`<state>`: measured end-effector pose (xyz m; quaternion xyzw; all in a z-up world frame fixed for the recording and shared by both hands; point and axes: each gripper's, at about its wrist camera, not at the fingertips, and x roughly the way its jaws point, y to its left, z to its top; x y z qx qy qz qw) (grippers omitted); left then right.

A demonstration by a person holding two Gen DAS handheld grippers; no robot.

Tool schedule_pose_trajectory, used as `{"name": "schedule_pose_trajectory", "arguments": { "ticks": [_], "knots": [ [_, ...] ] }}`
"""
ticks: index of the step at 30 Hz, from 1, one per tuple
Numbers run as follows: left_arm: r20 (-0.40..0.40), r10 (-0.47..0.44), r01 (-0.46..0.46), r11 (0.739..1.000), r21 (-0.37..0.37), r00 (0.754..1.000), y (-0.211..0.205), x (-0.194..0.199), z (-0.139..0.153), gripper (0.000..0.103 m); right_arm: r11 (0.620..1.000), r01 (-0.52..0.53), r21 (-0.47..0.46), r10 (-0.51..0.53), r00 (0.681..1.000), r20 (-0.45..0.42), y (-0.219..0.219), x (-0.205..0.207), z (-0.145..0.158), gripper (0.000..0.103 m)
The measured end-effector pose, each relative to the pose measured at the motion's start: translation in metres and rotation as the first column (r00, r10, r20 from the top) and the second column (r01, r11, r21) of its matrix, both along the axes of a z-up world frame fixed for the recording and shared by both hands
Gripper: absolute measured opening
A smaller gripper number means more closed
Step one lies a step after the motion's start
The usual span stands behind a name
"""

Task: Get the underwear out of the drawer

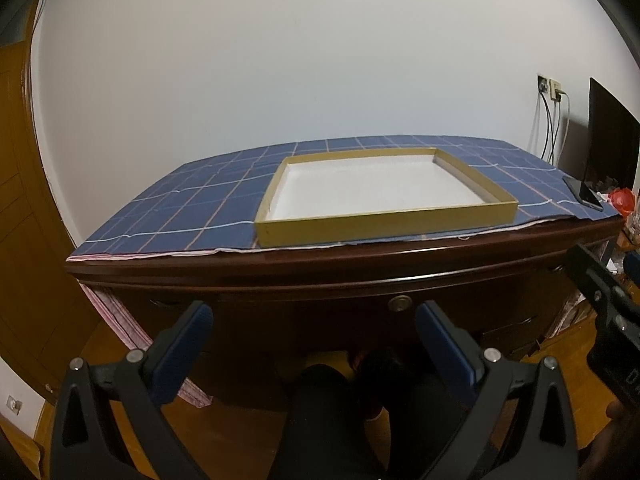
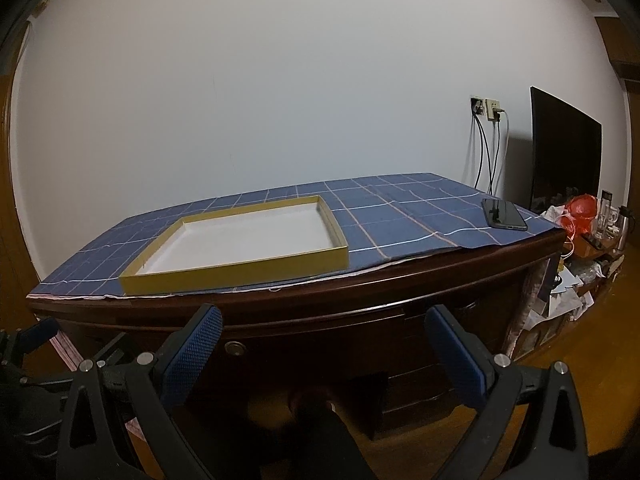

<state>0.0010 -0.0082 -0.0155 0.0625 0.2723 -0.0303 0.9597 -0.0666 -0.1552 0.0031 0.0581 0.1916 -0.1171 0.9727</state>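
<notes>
A dark wooden desk has a closed centre drawer (image 1: 340, 300) with a round metal lock (image 1: 399, 303) under its top edge; the drawer also shows in the right wrist view (image 2: 320, 332) with its lock (image 2: 235, 347). No underwear is in view. My left gripper (image 1: 314, 316) is open and empty, in front of the drawer face. My right gripper (image 2: 322, 320) is open and empty, in front of the desk edge and right of the lock. The right gripper's body shows at the right edge of the left wrist view (image 1: 600, 292).
A shallow gold-rimmed box (image 1: 384, 222) with a white inside lies on a blue checked cloth (image 1: 180, 208) on the desk top. A black phone (image 2: 503, 214) lies at the right end. A dark monitor (image 2: 564, 156), cables and clutter stand to the right. My knees are below the desk.
</notes>
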Motion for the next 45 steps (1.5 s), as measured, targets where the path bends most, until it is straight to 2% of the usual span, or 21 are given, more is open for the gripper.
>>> {"name": "schedule_pose_trajectory", "arguments": {
  "ticks": [26,30,33,37,40,45],
  "knots": [
    [-0.015,-0.006,0.007,1.0,0.02,1.0,-0.005,0.003,-0.007,0.103,1.0,-0.004,0.006,0.004,1.0,-0.028,-0.007,0.007,-0.012,0.103],
    [-0.038,-0.014,0.014,1.0,-0.007,0.999,0.002,0.011,-0.014,0.103,1.0,-0.006,-0.016,0.006,1.0,-0.024,-0.024,0.011,-0.032,0.102],
    [-0.052,-0.01,0.009,0.999,-0.031,0.999,0.01,0.02,-0.024,0.103,0.995,-0.059,-0.075,0.059,0.998,-0.005,-0.041,0.015,-0.06,0.102],
    [-0.095,-0.009,0.002,0.997,-0.073,0.995,0.017,0.037,-0.042,0.103,0.994,-0.106,-0.041,0.105,0.994,-0.038,-0.068,0.032,-0.089,0.102],
    [-0.085,-0.009,0.004,0.998,-0.058,0.996,0.014,0.043,-0.047,0.103,0.991,-0.132,-0.026,0.13,0.99,-0.054,-0.084,0.048,-0.107,0.102],
    [-0.059,-0.01,0.008,0.999,-0.047,0.998,0.009,0.052,-0.049,0.103,0.979,-0.191,-0.067,0.189,0.981,-0.04,-0.099,0.068,-0.121,0.102]
  ]
}}
